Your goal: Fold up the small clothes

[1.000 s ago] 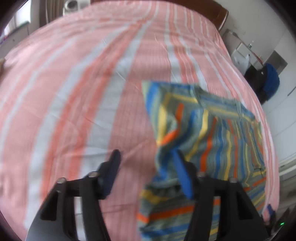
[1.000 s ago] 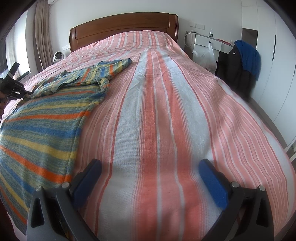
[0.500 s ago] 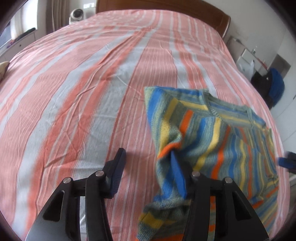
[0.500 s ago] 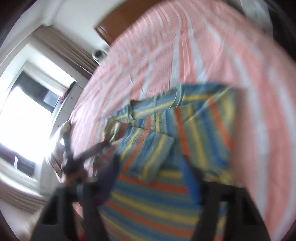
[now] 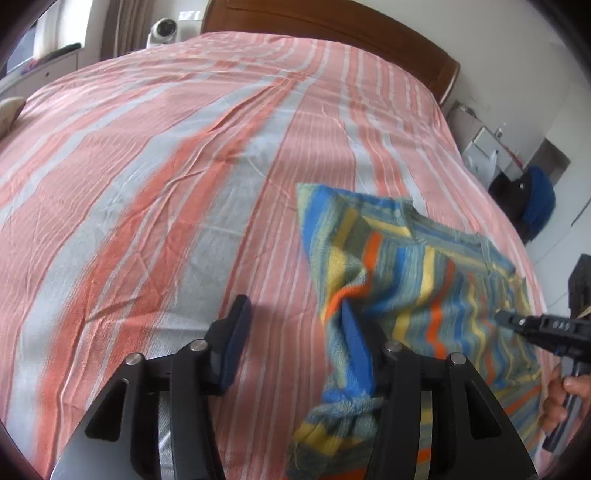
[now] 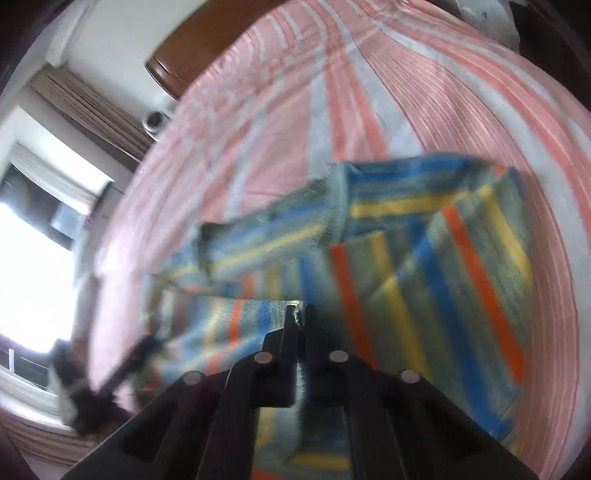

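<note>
Now the striped knit top is seen lying on the pink striped bedspread, on the side away from the window and well short of the wooden headboard, with one sleeve folded across its body. Its long axis is judged to run from the near bed edge toward the headboard, neckline pointing headboard-ward. The right gripper is shown closed, jaws brought right together low on the top's front, seemingly pinching a little cloth, though blur prevents certainty. The left gripper is held half open at the top's window-side edge, with cloth draped over one finger but nothing clamped. Of the two, the right is placed nearer the garment's middle.
</note>
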Motion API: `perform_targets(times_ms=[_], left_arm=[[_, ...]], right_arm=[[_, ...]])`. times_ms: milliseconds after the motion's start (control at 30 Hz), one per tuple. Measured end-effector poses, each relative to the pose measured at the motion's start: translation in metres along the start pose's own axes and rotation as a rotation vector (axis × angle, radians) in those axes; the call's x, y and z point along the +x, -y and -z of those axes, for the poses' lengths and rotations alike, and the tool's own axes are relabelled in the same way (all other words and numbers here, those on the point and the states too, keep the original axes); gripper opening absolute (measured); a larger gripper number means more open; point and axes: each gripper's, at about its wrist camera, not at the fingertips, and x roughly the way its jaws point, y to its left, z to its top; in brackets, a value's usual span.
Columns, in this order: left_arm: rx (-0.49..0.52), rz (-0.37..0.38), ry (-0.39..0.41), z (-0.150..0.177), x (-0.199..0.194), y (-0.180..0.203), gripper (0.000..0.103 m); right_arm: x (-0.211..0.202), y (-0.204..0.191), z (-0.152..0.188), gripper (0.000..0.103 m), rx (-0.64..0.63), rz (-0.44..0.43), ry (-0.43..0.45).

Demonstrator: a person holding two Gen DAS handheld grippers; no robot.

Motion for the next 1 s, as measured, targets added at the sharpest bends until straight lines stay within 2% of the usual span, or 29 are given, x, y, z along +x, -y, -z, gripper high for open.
perform_targets(times_ms=[33, 100, 167, 200, 267, 333, 367, 400, 433, 467, 567, 633, 700, 733, 767, 867, 1000], left_arm=[[0.008, -0.004, -0.004, 0.0, -0.002, 0.001, 0.058], [0.008, -0.002, -0.008, 0.002, -0.008, 0.001, 0.065], [0.0, 0.009, -0.005, 0.005, -0.017, 0.002, 0.074], [0.004, 0.014, -0.004, 0.007, -0.019, 0.003, 0.077], [0.041, -0.012, -0.032, 0.012, -0.017, 0.01, 0.077], [0.085, -0.058, -0.048, 0.016, -0.014, 0.015, 0.077], [0.103, -0.086, -0.053, 0.018, -0.016, 0.017, 0.077], [0.108, -0.105, -0.059, 0.018, -0.018, 0.017, 0.077], [0.114, -0.135, -0.062, 0.019, -0.024, 0.018, 0.077], [0.127, -0.163, -0.055, 0.019, -0.034, 0.018, 0.077], [0.165, -0.21, 0.009, 0.028, -0.074, 0.016, 0.084], [0.177, -0.209, 0.053, 0.04, -0.103, 0.014, 0.095], [0.167, -0.205, 0.085, 0.053, -0.126, 0.012, 0.1], [0.154, -0.195, 0.101, 0.066, -0.138, 0.008, 0.1], [0.144, -0.188, 0.103, 0.073, -0.144, 0.005, 0.1], [0.067, -0.171, 0.107, 0.103, -0.153, -0.01, 0.1], [-0.023, -0.177, 0.084, 0.122, -0.145, -0.03, 0.1]], right_arm=[[0.005, 0.003, 0.004, 0.004, -0.011, 0.005, -0.02], [-0.007, 0.006, 0.008, 0.008, -0.01, -0.011, 0.004], [-0.029, 0.011, 0.013, 0.025, 0.027, -0.051, 0.049], [-0.04, 0.012, 0.017, 0.026, 0.035, -0.076, 0.065], [-0.06, 0.009, 0.027, 0.026, 0.03, -0.16, 0.072], [-0.058, -0.001, 0.04, 0.026, -0.006, -0.258, -0.008], [-0.046, -0.005, 0.05, 0.025, -0.025, -0.254, -0.085], [-0.036, -0.005, 0.056, 0.025, -0.04, -0.213, -0.131], [-0.024, -0.002, 0.064, 0.025, -0.057, -0.119, -0.184], [-0.021, 0.003, 0.07, 0.014, -0.055, -0.073, -0.191], [-0.058, 0.011, 0.084, 0.014, -0.09, -0.007, -0.084], [-0.088, 0.018, 0.1, 0.017, -0.127, -0.006, -0.002], [-0.123, 0.031, 0.122, 0.043, -0.169, 0.021, 0.089], [-0.137, 0.039, 0.134, 0.066, -0.186, 0.049, 0.138], [-0.153, 0.048, 0.15, 0.073, -0.202, 0.092, 0.207], [-0.183, 0.074, 0.191, 0.073, -0.241, 0.223, 0.357], [-0.195, 0.111, 0.225, 0.073, -0.208, 0.356, 0.454]])
